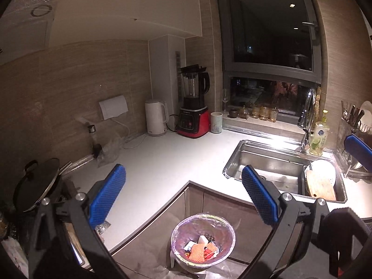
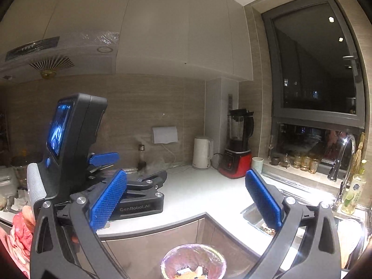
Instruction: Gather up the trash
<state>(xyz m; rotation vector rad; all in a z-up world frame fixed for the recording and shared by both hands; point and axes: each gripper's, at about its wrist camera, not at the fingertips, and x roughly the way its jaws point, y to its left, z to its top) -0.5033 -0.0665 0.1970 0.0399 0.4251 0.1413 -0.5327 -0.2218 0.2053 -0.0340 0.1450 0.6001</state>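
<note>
- Two claws were up over the corner of the kitchen bench (image 1: pixel 162 160), and you held both of them empty.
- Your left claw (image 1: pixel 183 195) stood wide, with nothing between its blue pads (image 1: pixel 108 195).
- Your right claw (image 2: pixel 186 200) also stood wide, and nothing lay between its pads (image 2: pixel 264 201).
- From the right wrist view, your left claw (image 2: pixel 130 174) sat at about 9 o'clock, just above the bench, with its lit screen facing back at you.
- From the left wrist view, one blue pad of your right claw (image 1: pixel 359 152) showed at about 3 o'clock, in front of the dish rack.
- Collected trash (image 1: pixel 201 248) lay in the lined bin (image 1: pixel 202 239) on the floor at 6 o'clock: orange netted pieces, a white block and small wrappers.
- That bin (image 2: pixel 193 264) stood against the cabinet fronts, below the inner corner of the bench.
- At 12 o'clock, against the wall, stood a white kettle (image 1: pixel 156 117), a red-based blender (image 1: pixel 194 107) and a white cup (image 1: pixel 216 122), side by side.
- At 2 o'clock lay the steel sink (image 1: pixel 267 162), with a wooden board (image 1: pixel 320 186) and a plate in its right end, and a green bottle (image 1: pixel 319 137) beside the tap.
- At 9 o'clock a lidded black pan (image 1: pixel 37 183) sat at the edge of the left view.
</note>
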